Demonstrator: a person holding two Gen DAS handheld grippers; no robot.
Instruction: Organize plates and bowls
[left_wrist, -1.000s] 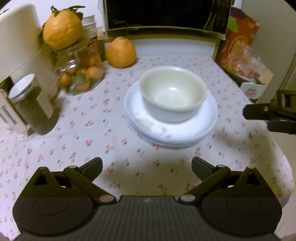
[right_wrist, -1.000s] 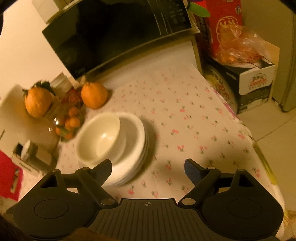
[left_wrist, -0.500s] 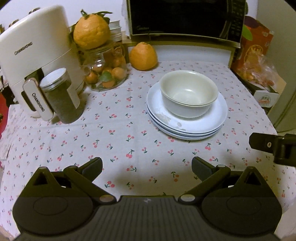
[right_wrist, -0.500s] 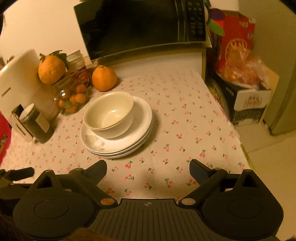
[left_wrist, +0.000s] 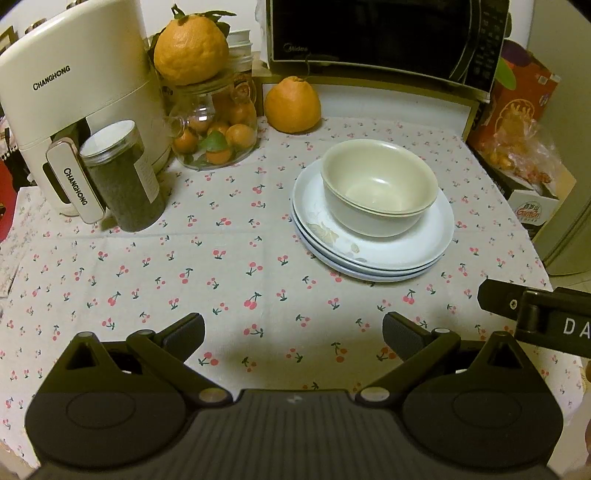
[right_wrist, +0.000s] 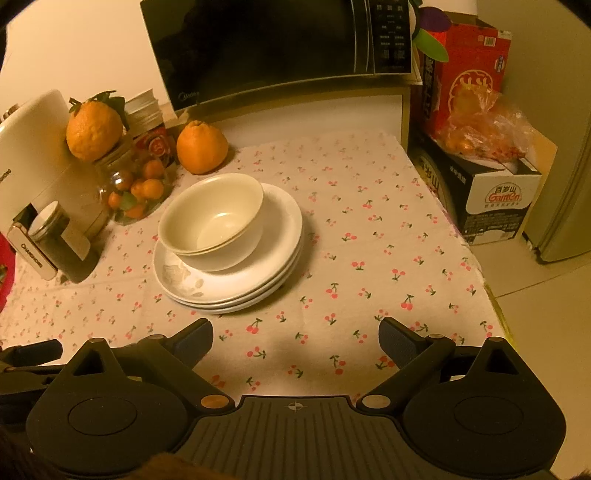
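1. Plates (left_wrist: 373, 254) are lying stacked on the worktop (left_wrist: 221, 266), in front of the microwave (left_wrist: 384, 37).
2. Bowls (left_wrist: 378, 188), two nested, are sitting on the top plate, toward its back.
3. Both the left gripper (left_wrist: 293, 328) and the right gripper (right_wrist: 295, 332) are hovering near the stack, wide open and holding nothing.
4. Judging from this, the stacking is looking finished; I am advising to withdraw without touching the rims.

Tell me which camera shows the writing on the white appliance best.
The left wrist view: the white appliance fills its upper left, with the brand legible on body and handle. The right wrist view crops it at the left edge, showing only fragments of the lettering.
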